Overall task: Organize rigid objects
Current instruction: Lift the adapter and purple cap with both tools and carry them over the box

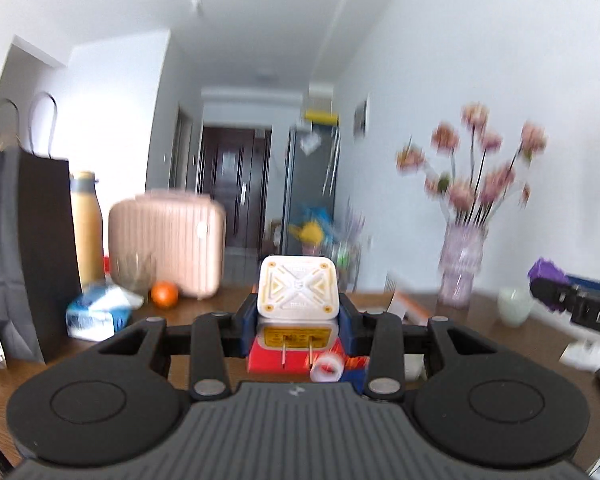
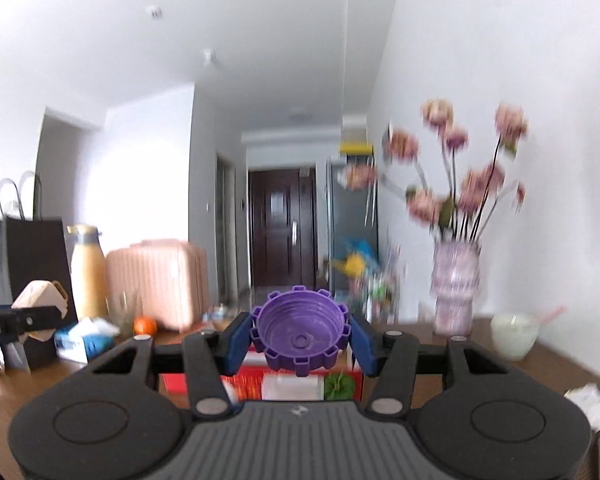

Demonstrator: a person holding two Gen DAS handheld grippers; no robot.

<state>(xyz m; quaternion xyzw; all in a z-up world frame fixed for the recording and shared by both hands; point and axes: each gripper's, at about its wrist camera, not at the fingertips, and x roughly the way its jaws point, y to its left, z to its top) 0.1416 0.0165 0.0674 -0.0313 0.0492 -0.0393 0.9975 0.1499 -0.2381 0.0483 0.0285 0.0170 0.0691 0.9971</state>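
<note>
My left gripper (image 1: 297, 312) is shut on a white plug adapter (image 1: 297, 288) with gold markings; its two metal prongs point back toward the camera. It is held level above a red box (image 1: 275, 358). My right gripper (image 2: 300, 338) is shut on a purple toothed cap (image 2: 300, 328), its hollow side facing the camera, above a red box (image 2: 255, 386) on the wooden table (image 2: 440, 364). The right gripper with its purple cap (image 1: 548, 276) also shows at the right edge of the left wrist view. The left gripper's black body (image 2: 3, 324) appears at the left edge of the right wrist view.
On the table stand a black paper bag (image 1: 23, 240), a yellow bottle (image 1: 85, 228), a pink case (image 1: 167, 240), an orange (image 1: 164, 294), a tissue pack (image 1: 95, 314), a vase of pink flowers (image 1: 460, 268) and a pale bowl (image 2: 514, 332). A white roll (image 1: 327, 368) lies by the red box.
</note>
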